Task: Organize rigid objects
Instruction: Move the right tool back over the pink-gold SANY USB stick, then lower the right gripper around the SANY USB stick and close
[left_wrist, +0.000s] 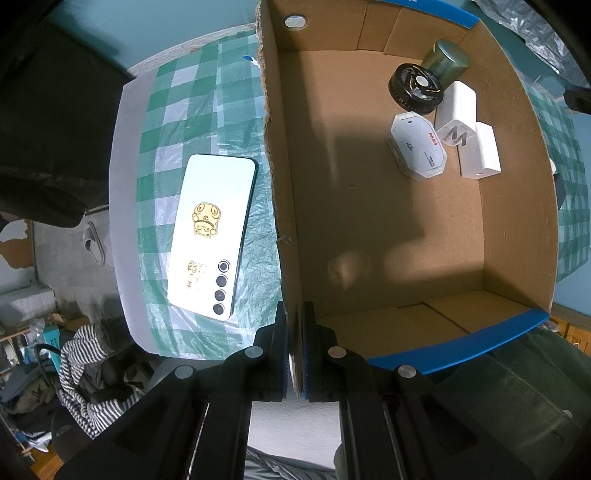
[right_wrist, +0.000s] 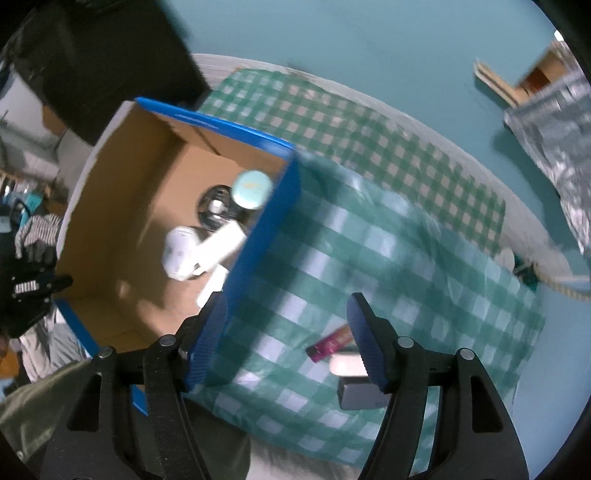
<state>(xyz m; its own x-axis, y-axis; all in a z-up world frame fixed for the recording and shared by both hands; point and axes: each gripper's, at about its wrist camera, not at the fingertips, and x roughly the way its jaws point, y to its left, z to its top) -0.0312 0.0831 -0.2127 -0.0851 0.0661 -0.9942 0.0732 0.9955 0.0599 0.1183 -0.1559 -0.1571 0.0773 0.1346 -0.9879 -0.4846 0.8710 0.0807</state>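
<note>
While pinched: brown cardboard box (left_wrist: 388, 229).

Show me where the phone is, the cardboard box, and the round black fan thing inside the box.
phone (left_wrist: 212, 236), left wrist view, middle of its white back, on the gold sticker.
cardboard box (left_wrist: 369, 229), left wrist view, bare brown floor inside.
round black fan (left_wrist: 416, 88), left wrist view, its centre hub.

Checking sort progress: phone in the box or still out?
Out. The phone lies camera-side up on the checked tablecloth, beside the cardboard box, outside its wall.
</note>
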